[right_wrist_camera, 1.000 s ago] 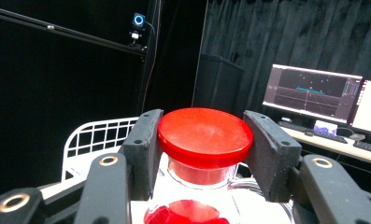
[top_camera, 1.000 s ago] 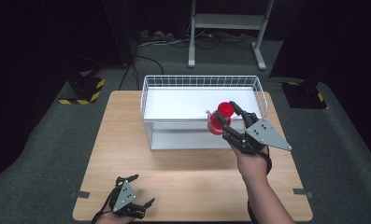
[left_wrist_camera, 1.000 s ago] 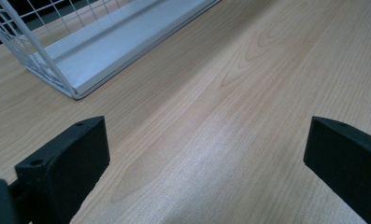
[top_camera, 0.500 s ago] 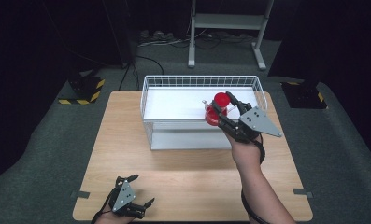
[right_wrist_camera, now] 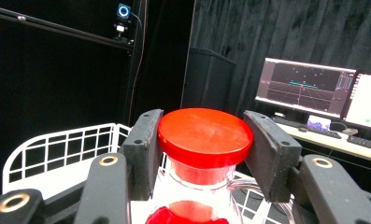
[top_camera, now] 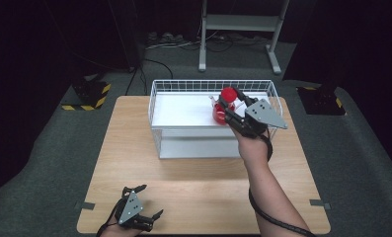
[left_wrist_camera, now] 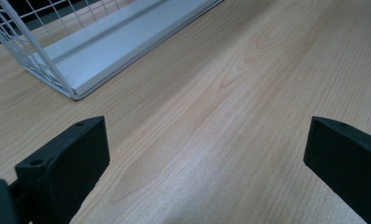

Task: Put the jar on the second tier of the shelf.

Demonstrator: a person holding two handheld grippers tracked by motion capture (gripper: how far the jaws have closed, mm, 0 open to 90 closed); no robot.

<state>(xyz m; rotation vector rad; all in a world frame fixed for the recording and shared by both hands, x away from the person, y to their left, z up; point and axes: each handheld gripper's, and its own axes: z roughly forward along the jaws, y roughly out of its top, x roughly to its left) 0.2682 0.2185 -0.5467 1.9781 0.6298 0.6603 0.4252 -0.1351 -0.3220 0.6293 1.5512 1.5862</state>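
Observation:
A clear glass jug (top_camera: 219,112) with a red lid (top_camera: 228,94) hangs over the right part of a white wire basket (top_camera: 203,84). My right gripper (top_camera: 226,102) is shut on that lid. In the right gripper view both black pads press the sides of the lid (right_wrist_camera: 204,133), with the right gripper (right_wrist_camera: 202,140) above the basket's far rim (right_wrist_camera: 57,149). Red content shows low in the jug. My left gripper (top_camera: 151,200) rests open at the table's front left. In the left gripper view it (left_wrist_camera: 206,154) holds nothing, and bare wood lies between its jaws.
The basket stands at the back middle of the wooden table (top_camera: 198,187), and its near corner (left_wrist_camera: 75,91) shows in the left gripper view. A metal stand (top_camera: 238,29) and yellow-black floor blocks (top_camera: 87,94) lie beyond the table. Monitors (right_wrist_camera: 304,88) glow in the background.
My right gripper has carried the jug left and toward the far side, from the basket's right front corner to over its inside. The left gripper has stayed put.

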